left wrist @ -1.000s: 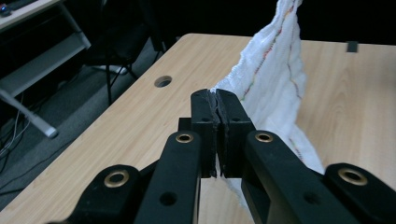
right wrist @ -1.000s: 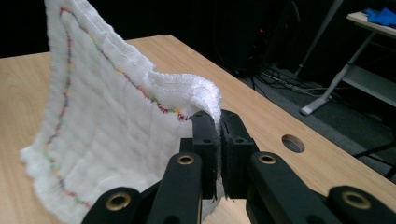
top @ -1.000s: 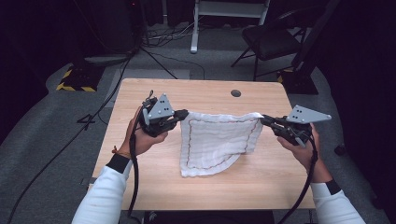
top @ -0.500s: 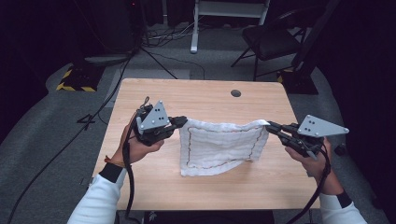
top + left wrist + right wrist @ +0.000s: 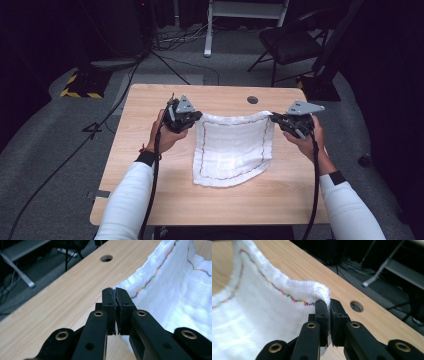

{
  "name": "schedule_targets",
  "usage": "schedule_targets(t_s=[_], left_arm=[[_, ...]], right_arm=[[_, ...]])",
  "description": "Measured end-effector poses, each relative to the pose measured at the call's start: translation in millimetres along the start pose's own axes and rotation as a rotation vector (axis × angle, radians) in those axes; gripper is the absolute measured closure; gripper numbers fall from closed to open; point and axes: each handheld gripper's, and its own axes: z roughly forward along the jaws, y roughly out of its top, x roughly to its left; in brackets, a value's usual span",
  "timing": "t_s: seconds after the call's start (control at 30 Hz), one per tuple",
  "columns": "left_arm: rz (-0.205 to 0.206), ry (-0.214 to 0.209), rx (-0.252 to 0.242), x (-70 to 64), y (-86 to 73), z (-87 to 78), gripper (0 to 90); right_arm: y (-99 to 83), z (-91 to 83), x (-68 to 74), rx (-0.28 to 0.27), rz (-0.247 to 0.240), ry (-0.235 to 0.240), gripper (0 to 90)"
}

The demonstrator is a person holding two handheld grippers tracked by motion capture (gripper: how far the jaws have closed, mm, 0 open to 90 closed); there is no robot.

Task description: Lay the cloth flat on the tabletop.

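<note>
We see the left tool at the cloth's far-left corner, jaws clamped on that corner; the left gripper view shows white fabric pinched between the 2 pads. The cloth, white with a multicoloured stitched border, hangs from its raised far edge, and its near edge rests on the desk. The cable hole lies beyond the cloth's far edge. The right tool is clamped on the cloth's far-right corner.
</note>
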Motion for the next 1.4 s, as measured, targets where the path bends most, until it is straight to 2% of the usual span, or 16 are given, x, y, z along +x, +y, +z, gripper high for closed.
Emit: schedule_targets(t_s=[0.03,0.1,0.17,0.23,0.3,0.33,0.37,0.47,0.57,0.7,0.77,0.87,1.03,1.17,1.23,1.4], left_arm=[[0.008,0.033,0.014,1.7,-0.3,6.6,86.6],[-0.02,0.079,0.048,7.6,-1.8,19.6,86.1],[-0.042,0.174,0.076,12.0,-4.5,29.9,78.9],[-0.087,0.147,0.078,15.2,-8.7,34.5,75.4],[-0.099,0.137,0.094,12.4,-12.2,36.8,63.6],[-0.098,0.093,0.1,10.4,-14.9,36.7,59.4],[-0.096,0.047,0.102,5.4,-19.1,36.1,55.8],[-0.076,0.003,0.122,-11.4,-29.6,33.2,41.1],[-0.059,-0.056,0.148,-29.3,-43.8,30.1,32.5],[-0.074,-0.141,0.183,-48.2,-62.5,25.8,25.6],[-0.072,-0.152,0.199,-56.1,-71.2,23.7,24.8],[-0.077,-0.17,0.209,-63.8,-80.8,19.2,23.0],[-0.069,-0.185,0.231,-73.0,-93.2,9.8,22.1],[-0.058,-0.186,0.274,-78.1,-104.7,8.1,21.5],[-0.071,-0.184,0.269,-79.8,-110.4,6.9,22.1],[-0.072,-0.179,0.262,-83.7,-113.8,2.5,22.0]], right_arm=[[-0.7,6.8,-2.8,0.014,0.007,-0.005,84.4],[-3.5,26.6,-9.7,0.055,0.036,-0.056,74.9],[-6.5,39.0,-13.5,0.09,0.062,-0.083,65.3],[-11.9,46.7,-15.1,0.12,0.092,-0.088,60.0],[-18.8,46.9,-14.5,0.12,0.117,-0.066,53.8],[-21.7,46.6,-13.5,0.127,0.125,-0.06,51.0],[-26.0,46.0,-12.3,0.142,0.133,-0.04,48.6],[-42.9,38.3,-3.3,0.151,0.123,0.001,45.4],[-62.9,30.8,6.7,0.163,0.129,0.052,43.0],[-86.2,22.8,23.2,0.193,0.115,0.103,40.1],[-91.6,19.2,31.3,0.211,0.082,0.115,40.3],[-99.5,14.8,41.0,0.218,0.071,0.113,41.5],[-116.4,16.1,52.4,0.286,0.063,0.126,39.8],[-119.5,12.4,53.3,0.295,0.068,0.117,39.0],[-123.5,7.9,53.4,0.294,0.092,0.122,39.0],[-132.3,-8.2,57.6,0.301,0.101,0.12,37.5]])
